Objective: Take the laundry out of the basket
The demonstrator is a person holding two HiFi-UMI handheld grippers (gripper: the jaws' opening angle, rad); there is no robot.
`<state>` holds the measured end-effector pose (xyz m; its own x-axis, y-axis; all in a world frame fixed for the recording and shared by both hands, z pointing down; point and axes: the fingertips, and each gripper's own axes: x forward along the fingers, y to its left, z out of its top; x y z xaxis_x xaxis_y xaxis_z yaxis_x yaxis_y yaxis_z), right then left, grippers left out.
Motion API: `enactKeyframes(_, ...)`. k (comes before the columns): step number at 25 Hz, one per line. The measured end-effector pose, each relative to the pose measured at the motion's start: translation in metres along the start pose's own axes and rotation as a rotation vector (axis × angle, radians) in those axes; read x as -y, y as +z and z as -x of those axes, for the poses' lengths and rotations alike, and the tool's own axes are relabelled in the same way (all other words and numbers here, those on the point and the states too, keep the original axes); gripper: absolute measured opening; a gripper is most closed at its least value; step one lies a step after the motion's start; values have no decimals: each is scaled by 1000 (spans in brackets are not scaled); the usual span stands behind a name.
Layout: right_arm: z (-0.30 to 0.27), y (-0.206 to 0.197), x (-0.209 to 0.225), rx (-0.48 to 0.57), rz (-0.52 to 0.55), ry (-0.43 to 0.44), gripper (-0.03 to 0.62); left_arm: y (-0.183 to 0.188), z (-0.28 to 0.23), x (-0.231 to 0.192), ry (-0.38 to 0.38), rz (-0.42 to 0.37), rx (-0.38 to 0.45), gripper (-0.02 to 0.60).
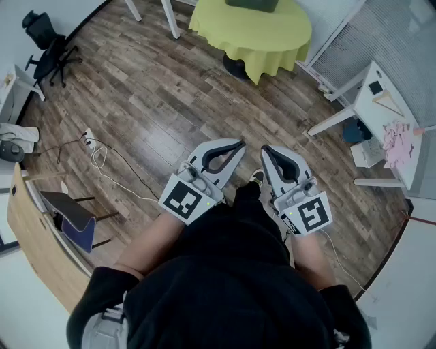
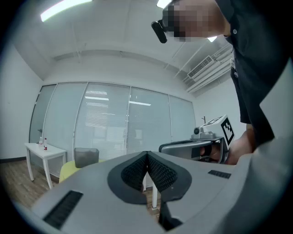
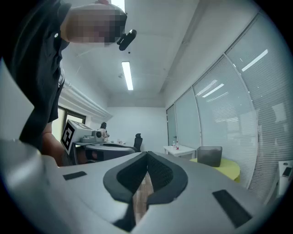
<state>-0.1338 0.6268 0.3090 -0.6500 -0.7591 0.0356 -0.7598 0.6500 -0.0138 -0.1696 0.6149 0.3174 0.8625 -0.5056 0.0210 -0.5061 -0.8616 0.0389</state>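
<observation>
The dark grey laundry basket point(image 1: 252, 4) stands on a round table with a yellow-green cloth point(image 1: 253, 31) at the far side of the room; what it holds is hidden. The left gripper view also has the basket point(image 2: 86, 156), and so does the right gripper view point(image 3: 209, 155). My left gripper point(image 1: 240, 144) and right gripper point(image 1: 264, 148) are held side by side close to the person's body, over the wood floor, far from the basket. Both are shut, pads together, with nothing between them. The left gripper's tips point(image 2: 147, 155) and the right gripper's tips point(image 3: 147, 155) both aim towards the table.
A white table point(image 1: 381, 116) with pink cloth point(image 1: 397, 140) stands at the right. A black office chair point(image 1: 48, 48) is far left, a wooden desk point(image 1: 34, 238) and dark chair point(image 1: 71, 218) near left. A white cable point(image 1: 102, 160) lies on the floor.
</observation>
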Motion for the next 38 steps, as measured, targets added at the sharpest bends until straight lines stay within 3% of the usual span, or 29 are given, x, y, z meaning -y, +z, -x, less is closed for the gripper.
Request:
enactKeyframes(12, -1, 2, -4, 11, -6, -11, 23, 0, 6, 2, 4, 6, -4, 9)
enactKeyframes(20, 3, -1, 18, -3, -20, -45, 25, 0, -7, -3, 17, 6, 3, 9)
enactKeyframes(38, -23, 2, 132, 18, -35, 0, 25, 7, -113, -51, 72, 21, -9, 9)
